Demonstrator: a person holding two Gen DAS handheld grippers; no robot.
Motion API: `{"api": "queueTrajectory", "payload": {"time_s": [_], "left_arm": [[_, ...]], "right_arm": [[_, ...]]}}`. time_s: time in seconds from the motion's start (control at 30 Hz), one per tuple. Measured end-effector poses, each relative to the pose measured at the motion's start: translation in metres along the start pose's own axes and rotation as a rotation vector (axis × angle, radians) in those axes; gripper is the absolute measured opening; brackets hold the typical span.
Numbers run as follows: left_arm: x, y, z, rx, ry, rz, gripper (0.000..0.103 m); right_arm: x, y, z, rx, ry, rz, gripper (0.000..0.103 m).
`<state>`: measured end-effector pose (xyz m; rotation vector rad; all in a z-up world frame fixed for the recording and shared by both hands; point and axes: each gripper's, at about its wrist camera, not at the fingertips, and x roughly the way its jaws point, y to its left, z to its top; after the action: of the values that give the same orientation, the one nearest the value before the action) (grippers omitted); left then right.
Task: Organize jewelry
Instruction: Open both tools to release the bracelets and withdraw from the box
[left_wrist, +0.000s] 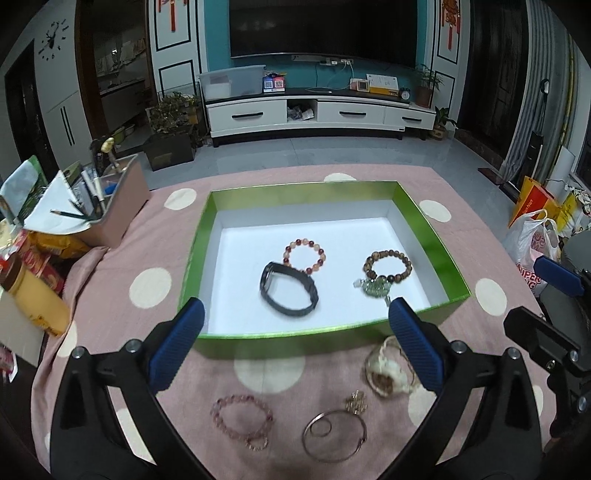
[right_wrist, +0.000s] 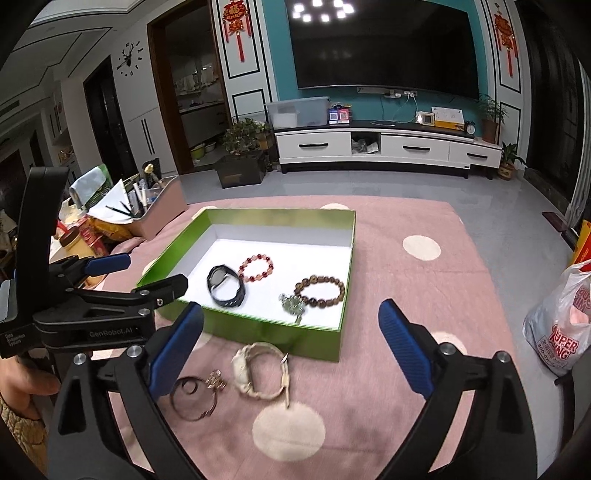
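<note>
"GenRobot.AI" on left hand-held gripper (right_wrist: 144, 280); bag (right_wrist: 557, 328) w/ "SUPER".

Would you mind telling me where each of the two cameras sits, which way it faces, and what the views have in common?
Left wrist view: sits on the left gripper, looking forward and down between its open blue fingers at the green box; the right gripper shows at the right edge.
Right wrist view: sits on the right gripper, facing the same way from further right; the left gripper and a hand show at the left.
Shared: the box, black watch band, brown bead bracelet, pink spotted cloth, television wall.
</note>
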<state>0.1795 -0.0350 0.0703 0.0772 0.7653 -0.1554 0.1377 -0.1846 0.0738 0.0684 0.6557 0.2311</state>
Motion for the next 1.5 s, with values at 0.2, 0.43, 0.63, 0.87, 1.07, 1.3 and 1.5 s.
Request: {"api": "queueTrajectory", "payload": {"time_s": [0.2, 0.43, 0.63, 0.87, 1.07, 1.3, 1.5], "left_arm": [[-0.025, 0.005, -0.021, 0.0, -0.018, 0.019, 0.101], [-0.038, 0.013, -0.042, -0.018, -0.005, 0.026, 0.101], [-0.044, 0.021, -0.061, -0.039, 0.014, 0.025, 0.101], [-0.048, 0.045, -0.083, -0.108, 0.051, 0.007, 0.101], [-0.05, 0.078, -0.101, -0.216, 0.072, -0.005, 0.101], [-0.049, 0.11, -0.123, -0.339, 0.095, -0.009, 0.101], [-0.036, 0.112, -0.135, -0.367, 0.126, -0.021, 0.101]], "right_arm": [[-0.015, 0.005, -0.018, -0.004, 0.012, 0.008, 0.096], [-0.027, 0.007, -0.039, 0.006, 0.031, 0.005, 0.096], [-0.031, 0.006, -0.052, 0.018, 0.049, 0.0, 0.096], [-0.035, 0.005, -0.064, 0.03, 0.064, 0.003, 0.096], [-0.035, 0.002, -0.074, 0.042, 0.082, 0.006, 0.096], [-0.029, -0.004, -0.089, 0.063, 0.106, 0.003, 0.096], [-0.02, -0.006, -0.103, 0.057, 0.131, -0.008, 0.096]]}}
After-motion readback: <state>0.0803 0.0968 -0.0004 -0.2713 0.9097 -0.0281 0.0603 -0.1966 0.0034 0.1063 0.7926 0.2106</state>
